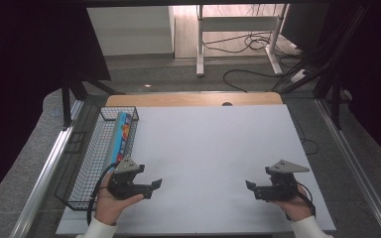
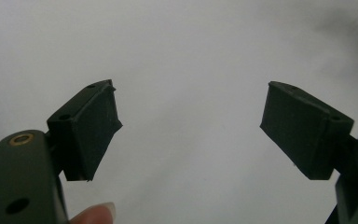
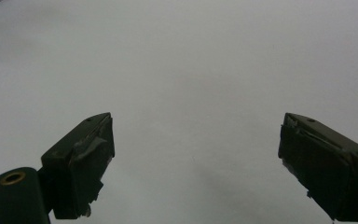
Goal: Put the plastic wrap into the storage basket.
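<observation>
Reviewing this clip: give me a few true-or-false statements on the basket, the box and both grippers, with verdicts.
1. The colourful box lies inside the wire basket. True.
2. The left gripper holds the box. False: its jaws stand open with nothing between them.
3. The right gripper is open over the white table surface. True.
4. The basket sits at the table's right edge. False: it sits at the left edge.
</observation>
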A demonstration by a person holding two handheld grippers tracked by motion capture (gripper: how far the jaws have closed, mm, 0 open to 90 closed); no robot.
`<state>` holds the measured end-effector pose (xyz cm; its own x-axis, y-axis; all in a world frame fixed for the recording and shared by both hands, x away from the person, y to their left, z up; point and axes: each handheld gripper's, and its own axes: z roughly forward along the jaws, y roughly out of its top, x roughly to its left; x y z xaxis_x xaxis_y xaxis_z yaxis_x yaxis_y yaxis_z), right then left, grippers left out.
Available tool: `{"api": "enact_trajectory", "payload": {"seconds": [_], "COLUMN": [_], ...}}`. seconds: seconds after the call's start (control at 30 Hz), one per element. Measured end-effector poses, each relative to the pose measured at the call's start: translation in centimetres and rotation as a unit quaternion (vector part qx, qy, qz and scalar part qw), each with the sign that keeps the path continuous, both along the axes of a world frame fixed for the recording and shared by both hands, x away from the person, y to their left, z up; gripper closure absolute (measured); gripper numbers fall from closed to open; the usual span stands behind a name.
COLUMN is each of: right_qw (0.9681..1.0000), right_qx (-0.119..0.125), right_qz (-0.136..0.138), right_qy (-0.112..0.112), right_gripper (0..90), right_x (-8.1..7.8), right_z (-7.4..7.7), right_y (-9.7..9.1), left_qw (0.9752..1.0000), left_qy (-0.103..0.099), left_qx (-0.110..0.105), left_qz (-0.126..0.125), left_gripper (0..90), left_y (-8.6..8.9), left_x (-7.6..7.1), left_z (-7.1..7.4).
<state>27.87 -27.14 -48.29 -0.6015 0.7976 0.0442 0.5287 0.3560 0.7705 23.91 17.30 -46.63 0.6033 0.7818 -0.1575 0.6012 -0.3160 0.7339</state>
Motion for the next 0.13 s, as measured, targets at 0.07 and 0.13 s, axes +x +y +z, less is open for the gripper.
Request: {"api": "enact_trajectory", "payload": {"seconds": [0.07, 0.13], "right_qw": [1.0, 1.0], "right_qx": [0.0, 0.003], "right_qz": [0.001, -0.002], "right_qy": [-0.004, -0.009], "right_gripper": [9.9, 9.6], "right_x": [-0.02, 0.01], "right_z": [0.02, 0.11], "right_y": [-0.04, -0.16], "left_qw": [1.0, 1.0], "left_qy": [0.002, 0.004], "left_qx": [0.005, 0.004], "left_qz": [0.001, 0.002], "left_gripper": [18.5, 18.5], "left_y": [-0.03, 0.08], "left_x": [-0.08, -0.14], "left_z": [-0.29, -0.54]}}
